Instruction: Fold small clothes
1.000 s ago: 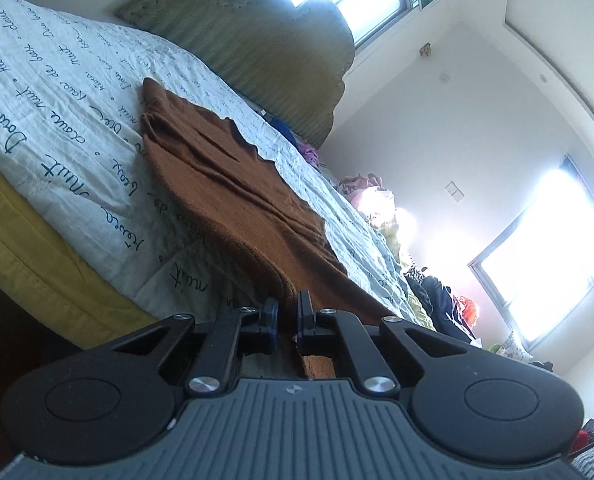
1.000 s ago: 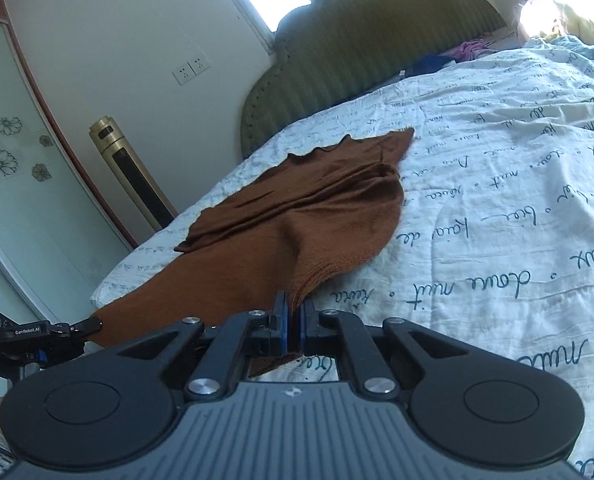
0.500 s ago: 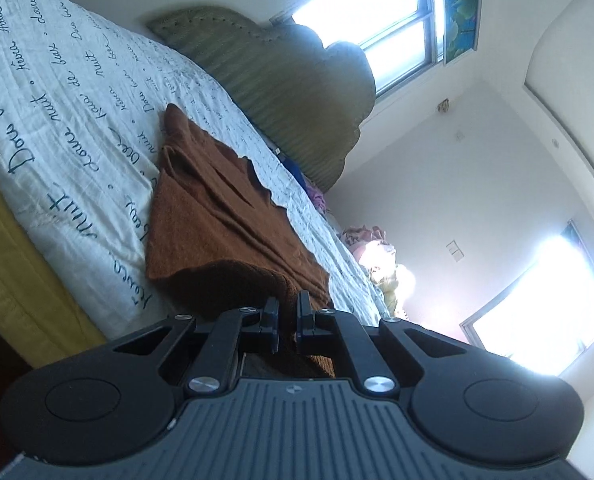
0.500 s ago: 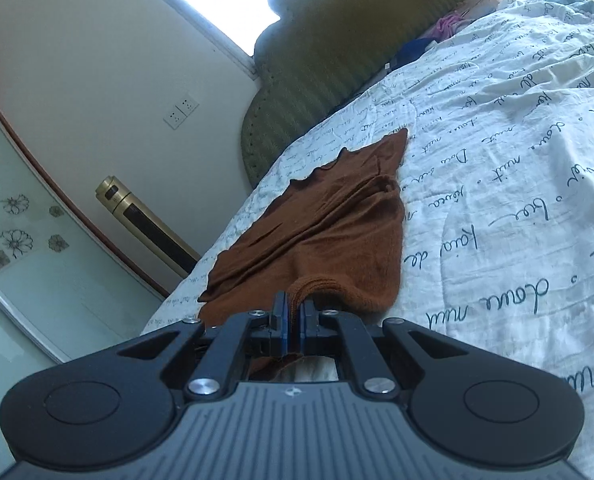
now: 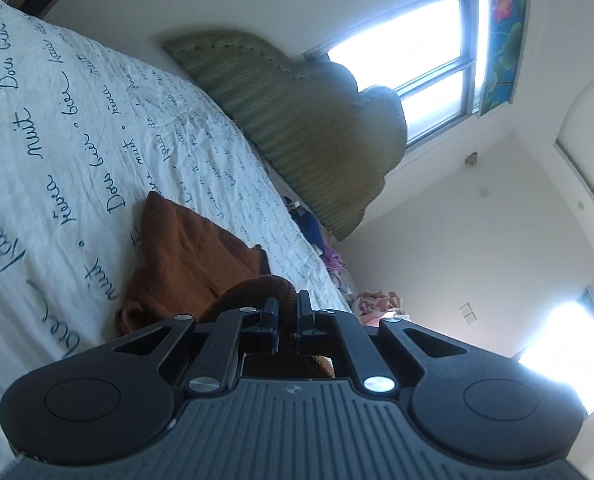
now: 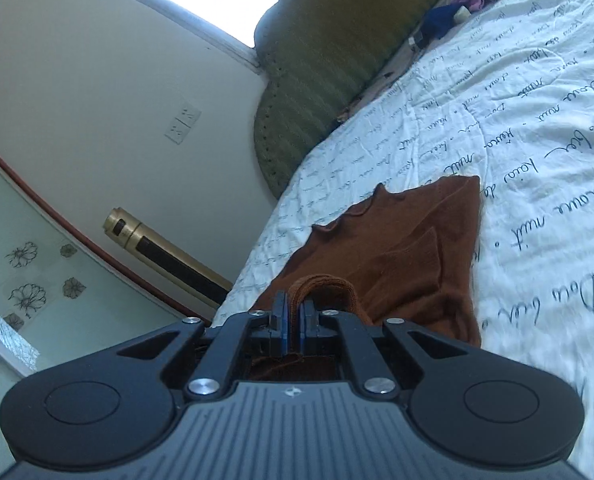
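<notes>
L gripper (image 5: 287, 312) is pinching a hem of the brown top (image 5: 185, 264); rest is lying ahead on the bed (image 5: 57, 140). R gripper (image 6: 293, 316) is pinching the other corner. Judging: carrying the hem fwd, keeping both corners level & taut, then laying edge on edge w/o bunching.
</notes>
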The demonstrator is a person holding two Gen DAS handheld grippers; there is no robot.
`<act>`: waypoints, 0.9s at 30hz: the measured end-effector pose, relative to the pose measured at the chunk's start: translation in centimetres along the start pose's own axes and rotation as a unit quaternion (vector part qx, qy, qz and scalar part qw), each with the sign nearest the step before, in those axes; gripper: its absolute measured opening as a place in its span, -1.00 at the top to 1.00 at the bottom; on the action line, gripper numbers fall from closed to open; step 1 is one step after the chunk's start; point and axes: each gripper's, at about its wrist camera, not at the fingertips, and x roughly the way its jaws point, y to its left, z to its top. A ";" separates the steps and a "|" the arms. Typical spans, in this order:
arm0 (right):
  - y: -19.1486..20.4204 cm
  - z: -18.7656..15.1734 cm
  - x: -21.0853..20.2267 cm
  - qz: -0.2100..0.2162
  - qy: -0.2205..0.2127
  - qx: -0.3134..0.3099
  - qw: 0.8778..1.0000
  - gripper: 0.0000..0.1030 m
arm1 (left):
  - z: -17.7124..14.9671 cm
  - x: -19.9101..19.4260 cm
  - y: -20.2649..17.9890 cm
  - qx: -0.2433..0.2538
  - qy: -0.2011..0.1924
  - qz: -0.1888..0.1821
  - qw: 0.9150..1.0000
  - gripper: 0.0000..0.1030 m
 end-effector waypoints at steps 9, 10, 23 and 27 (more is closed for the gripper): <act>-6.4 5.2 9.3 -0.023 0.026 0.079 0.996 0.91 | 4.5 9.1 4.0 -0.051 0.021 0.060 0.997 0.87; -6.7 5.6 9.9 -0.025 0.028 0.082 0.996 0.91 | 4.9 9.6 4.1 -0.053 0.024 0.066 0.996 0.87; -8.0 8.2 14.9 -0.087 0.029 0.071 0.993 0.89 | 7.0 14.5 4.5 -0.024 0.060 0.112 0.992 0.86; -7.9 8.1 15.2 -0.114 0.023 0.059 0.991 0.86 | 7.4 16.8 4.7 -0.014 0.091 0.130 0.987 0.86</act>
